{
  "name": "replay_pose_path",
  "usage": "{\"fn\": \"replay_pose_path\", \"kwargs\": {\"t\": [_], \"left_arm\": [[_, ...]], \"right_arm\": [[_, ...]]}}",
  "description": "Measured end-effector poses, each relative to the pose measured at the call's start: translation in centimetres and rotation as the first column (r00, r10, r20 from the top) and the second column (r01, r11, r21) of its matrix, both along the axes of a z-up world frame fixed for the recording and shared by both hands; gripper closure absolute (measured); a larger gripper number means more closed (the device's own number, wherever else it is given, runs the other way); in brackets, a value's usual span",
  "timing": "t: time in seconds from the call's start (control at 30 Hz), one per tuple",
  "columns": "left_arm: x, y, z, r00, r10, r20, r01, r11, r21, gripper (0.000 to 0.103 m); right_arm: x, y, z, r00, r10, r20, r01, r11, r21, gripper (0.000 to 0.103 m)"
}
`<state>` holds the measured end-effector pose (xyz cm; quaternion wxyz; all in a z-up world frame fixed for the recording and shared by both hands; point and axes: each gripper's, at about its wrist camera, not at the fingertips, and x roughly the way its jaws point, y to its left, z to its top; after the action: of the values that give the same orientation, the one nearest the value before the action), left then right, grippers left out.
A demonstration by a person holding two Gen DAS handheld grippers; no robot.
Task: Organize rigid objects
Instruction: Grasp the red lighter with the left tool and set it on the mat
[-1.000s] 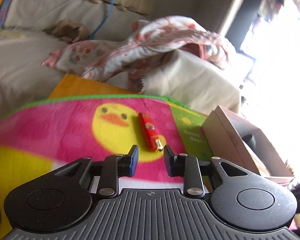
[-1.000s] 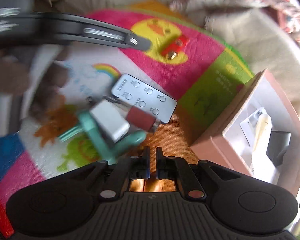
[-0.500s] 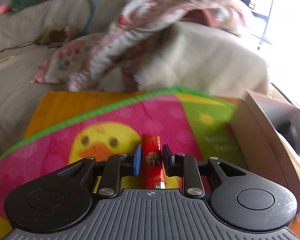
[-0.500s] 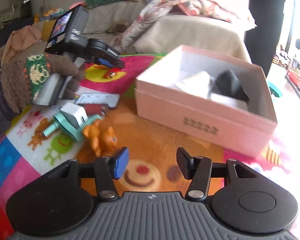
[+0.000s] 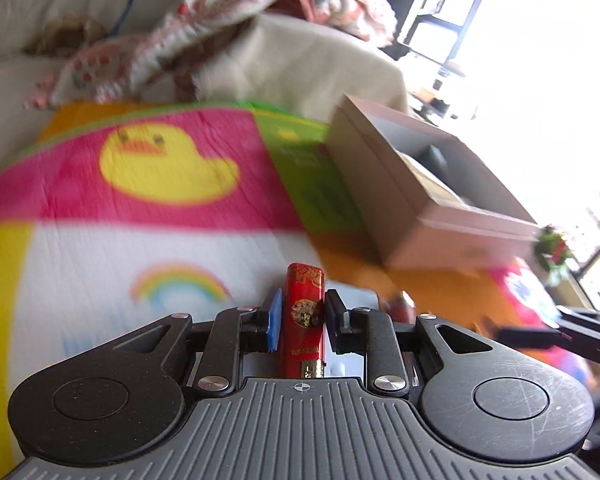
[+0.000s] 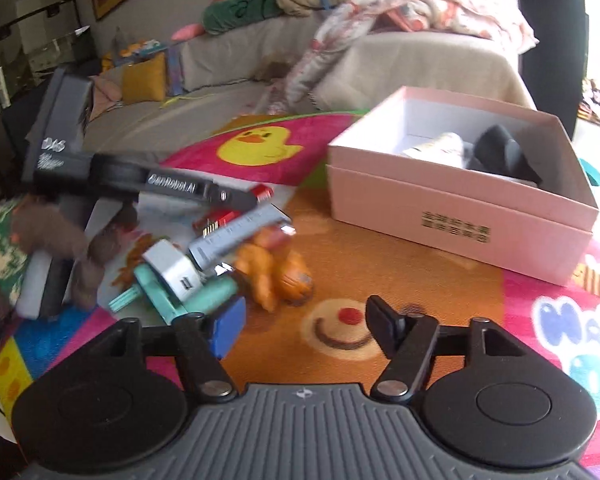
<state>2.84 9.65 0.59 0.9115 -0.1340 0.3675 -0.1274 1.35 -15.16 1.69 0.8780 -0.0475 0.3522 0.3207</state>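
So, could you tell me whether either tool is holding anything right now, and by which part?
The left tool grips the red lighter across the middle of its body, metal end toward the camera. The right tool is open and holds nothing.

red lighter (image 5: 303, 316) upright between left tongs (image 5: 302, 315)

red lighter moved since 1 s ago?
Yes. The red lighter has left the yellow duck print and now sits clamped in the left claw, nearer the camera, over the rainbow print.
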Motion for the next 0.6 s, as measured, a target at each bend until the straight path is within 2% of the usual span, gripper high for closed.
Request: {"fn": "replay_pose_path", "kwargs": {"t": [0.1, 0.2, 0.27, 0.37, 0.43, 0.5, 0.6], "left_arm": [[-2.4, 0.1, 0.3, 1.0, 0.013, 0.02, -0.012, 1.0, -0.023, 0.077], [-5.2, 0.5, 1.6, 0.991, 0.063, 0.114, -0.067, 0.997, 0.035, 0.077], [-6.8, 1.0, 2.5, 0.987, 0.076, 0.144, -0.081, 0.996, 0.032, 0.077], [-8.5, 1.4, 3.3, 0.988, 0.044, 0.145, -0.044, 0.999, -0.002, 0.077], [-9.4, 1.0, 3.5, 0.99, 0.022, 0.14, -0.023, 1.0, 0.01, 0.077], [-9.7, 0.8, 3.2, 0.991, 0.04, 0.127, -0.043, 0.999, 0.02, 0.077], [-9.8, 1.4, 2.5, 0.99, 0.112, 0.085, -0.111, 0.994, -0.011, 0.077]], "right_arm": [[-0.9, 0.3, 0.1, 1.0, 0.001, 0.03, 0.0, 0.999, -0.032, 0.032], [-1.6, -0.3, 0.3, 0.997, -0.036, 0.061, 0.039, 0.998, -0.046, 0.024], [-2.2, -1.1, 0.4, 0.991, -0.084, 0.1, 0.089, 0.995, -0.046, 0.02], [-2.6, -2.3, 0.1, 0.978, -0.151, 0.143, 0.158, 0.986, -0.044, 0.015], [-2.4, -3.0, -0.3, 0.977, -0.179, 0.121, 0.184, 0.982, -0.033, 0.015], [-1.8, -3.5, -0.9, 0.975, -0.208, 0.078, 0.21, 0.977, -0.02, 0.015], [-1.1, -3.9, -1.0, 0.97, -0.24, 0.047, 0.24, 0.971, 0.003, 0.015]]}}
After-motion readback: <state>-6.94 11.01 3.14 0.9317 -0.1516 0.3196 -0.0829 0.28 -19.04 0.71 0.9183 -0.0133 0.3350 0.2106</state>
